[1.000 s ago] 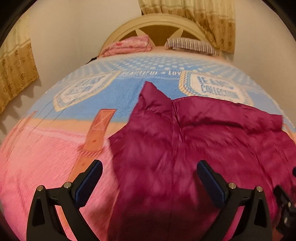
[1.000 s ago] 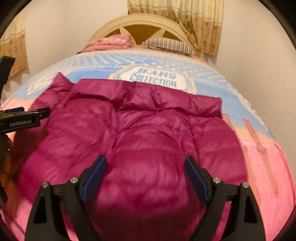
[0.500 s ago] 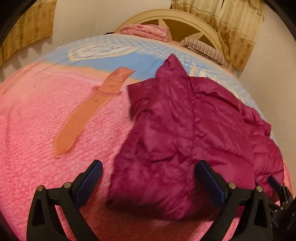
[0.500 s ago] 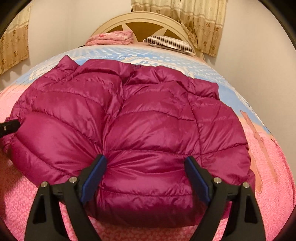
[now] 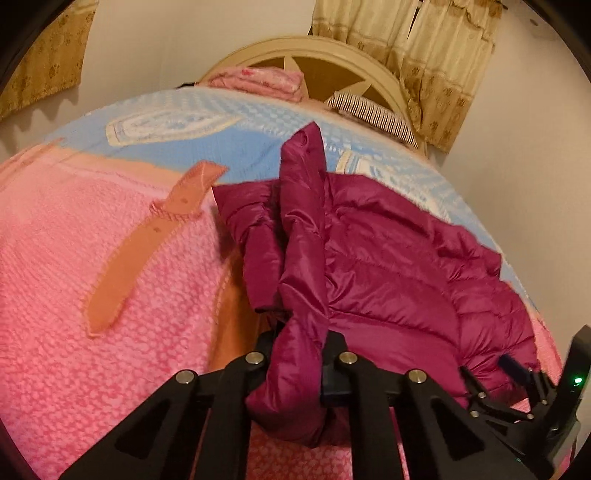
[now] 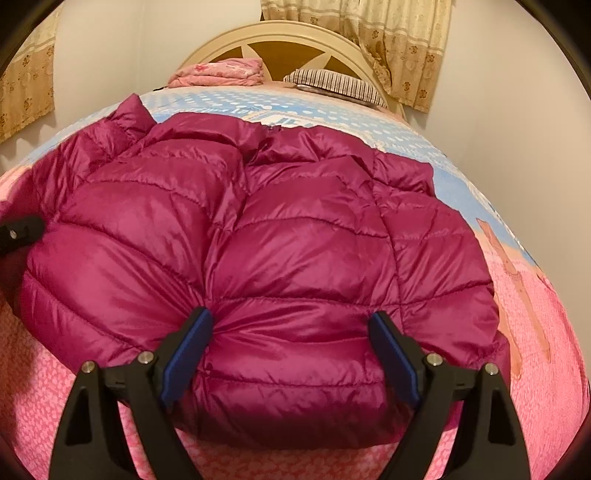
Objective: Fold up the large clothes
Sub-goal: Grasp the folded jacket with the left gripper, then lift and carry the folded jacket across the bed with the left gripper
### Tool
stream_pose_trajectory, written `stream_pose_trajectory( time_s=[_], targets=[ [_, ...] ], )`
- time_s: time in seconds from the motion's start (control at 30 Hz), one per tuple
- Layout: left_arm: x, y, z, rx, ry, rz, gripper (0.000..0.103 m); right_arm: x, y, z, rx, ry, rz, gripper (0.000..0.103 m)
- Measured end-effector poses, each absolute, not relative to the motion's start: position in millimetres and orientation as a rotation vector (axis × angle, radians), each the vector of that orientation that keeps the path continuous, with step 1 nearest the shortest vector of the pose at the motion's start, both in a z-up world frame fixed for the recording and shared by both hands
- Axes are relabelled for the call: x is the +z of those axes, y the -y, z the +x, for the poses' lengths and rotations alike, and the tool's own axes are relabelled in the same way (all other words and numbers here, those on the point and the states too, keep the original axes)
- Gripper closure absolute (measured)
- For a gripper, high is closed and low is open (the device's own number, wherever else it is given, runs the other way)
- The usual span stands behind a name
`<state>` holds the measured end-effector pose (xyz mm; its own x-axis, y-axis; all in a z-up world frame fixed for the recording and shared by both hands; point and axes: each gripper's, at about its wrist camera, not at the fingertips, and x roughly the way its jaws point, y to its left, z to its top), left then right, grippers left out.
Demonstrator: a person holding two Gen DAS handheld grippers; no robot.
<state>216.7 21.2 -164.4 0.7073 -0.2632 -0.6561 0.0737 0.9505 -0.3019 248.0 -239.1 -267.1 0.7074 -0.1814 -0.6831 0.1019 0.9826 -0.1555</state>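
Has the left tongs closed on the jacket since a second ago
Yes. The left tongs, wide open before, are now shut on the magenta down jacket, bunching its near edge up above the pink bedspread.

A bed fills the room, covered by a nubby pink and sky-blue blanket printed with an orange belt motif and white lettered badges. At its head stands an arched cream wooden headboard with tan cut-out panels. A folded pink floral quilt and a black-and-white striped pillow lie against it. Cream patterned curtains hang over plain off-white walls in warm, dim light.
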Motion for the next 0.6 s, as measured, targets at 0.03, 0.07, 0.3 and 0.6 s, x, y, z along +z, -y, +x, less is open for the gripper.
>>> stream_pose_trajectory(
  time_s=[0.03, 0.07, 0.3, 0.6],
  targets=[
    [-158.7, -25.9, 211.9, -0.194, -0.75, -0.268, 0.095, -266.6, 237.6, 247.5, -0.159, -0.771, -0.107, 0.014],
    [-153.7, -29.6, 210.4, -0.191, -0.736, -0.27, 0.095, -266.1, 234.8, 246.8, -0.16, -0.773, -0.109, 0.014],
    [-120.6, -84.1, 185.7, -0.1, -0.648, -0.239, 0.096, -266.6, 173.8, 245.1, -0.092, -0.753, -0.157, 0.014],
    [-96.7, -88.5, 188.1, -0.074, -0.587, -0.143, 0.096, -229.7, 164.6, 222.5, 0.097, -0.704, -0.152, 0.016]
  ],
)
